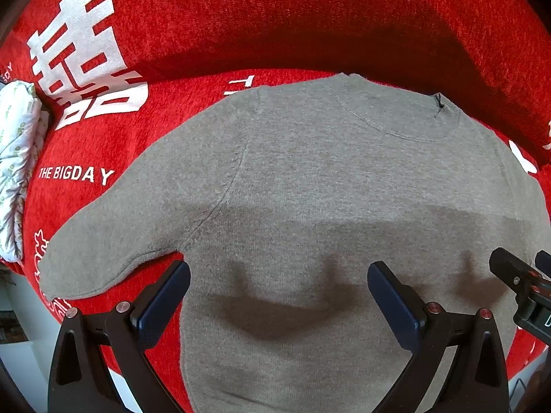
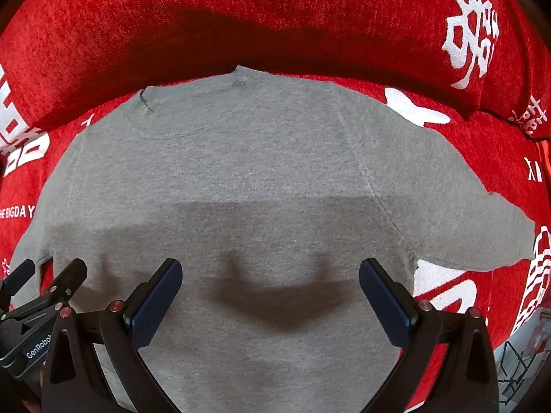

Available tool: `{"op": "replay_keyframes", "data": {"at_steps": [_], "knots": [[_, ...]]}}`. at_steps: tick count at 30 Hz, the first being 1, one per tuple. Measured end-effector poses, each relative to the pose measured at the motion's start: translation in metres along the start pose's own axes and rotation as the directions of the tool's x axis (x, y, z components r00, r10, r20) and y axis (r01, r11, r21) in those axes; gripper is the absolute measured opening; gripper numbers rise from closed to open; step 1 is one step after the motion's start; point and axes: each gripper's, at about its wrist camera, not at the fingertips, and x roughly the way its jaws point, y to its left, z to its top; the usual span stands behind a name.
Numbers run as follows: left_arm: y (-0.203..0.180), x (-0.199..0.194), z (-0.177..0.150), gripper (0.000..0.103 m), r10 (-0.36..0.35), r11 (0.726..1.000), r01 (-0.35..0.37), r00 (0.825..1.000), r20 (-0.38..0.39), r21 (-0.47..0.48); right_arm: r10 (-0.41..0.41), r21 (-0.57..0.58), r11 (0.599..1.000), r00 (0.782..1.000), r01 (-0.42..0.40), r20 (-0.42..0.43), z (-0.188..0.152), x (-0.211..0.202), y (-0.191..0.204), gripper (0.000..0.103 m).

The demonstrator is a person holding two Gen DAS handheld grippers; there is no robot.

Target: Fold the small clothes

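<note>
A small grey knit sweater [image 1: 310,179] lies flat on a red cover, collar [image 1: 406,113] away from me, both sleeves spread out to the sides. It also shows in the right wrist view [image 2: 241,172]. My left gripper [image 1: 279,275] is open and empty, hovering over the sweater's lower left body near the left armpit. My right gripper [image 2: 270,273] is open and empty over the lower right body. Each gripper shows at the edge of the other's view, the right one [image 1: 516,275] and the left one [image 2: 44,289].
The red cover [image 1: 206,17] with white lettering drapes a seat and a raised back cushion [image 2: 275,7] behind the collar. A white patterned bundle [image 1: 17,158] lies at the far left. A wire rack [image 2: 516,368] stands off the cover at the lower right.
</note>
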Motion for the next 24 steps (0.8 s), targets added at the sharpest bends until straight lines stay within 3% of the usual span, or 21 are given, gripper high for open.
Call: {"op": "replay_keyframes", "data": {"at_steps": [15,24], "knots": [[0.0023,-0.0044,-0.0022,0.103,0.009,1.000,-0.008,0.999,0.039,-0.012,-0.002,-0.005,1.000,1.000,0.002,0.000,-0.0008,-0.0022,0.0015,0.102],[0.0068,-0.0020,-0.0026,0.103,0.004,1.000,-0.004,1.000,0.009,-0.018,-0.010,-0.014,1.000,1.000,0.010,0.002,-0.0018,-0.0037,0.0053,0.102]]}}
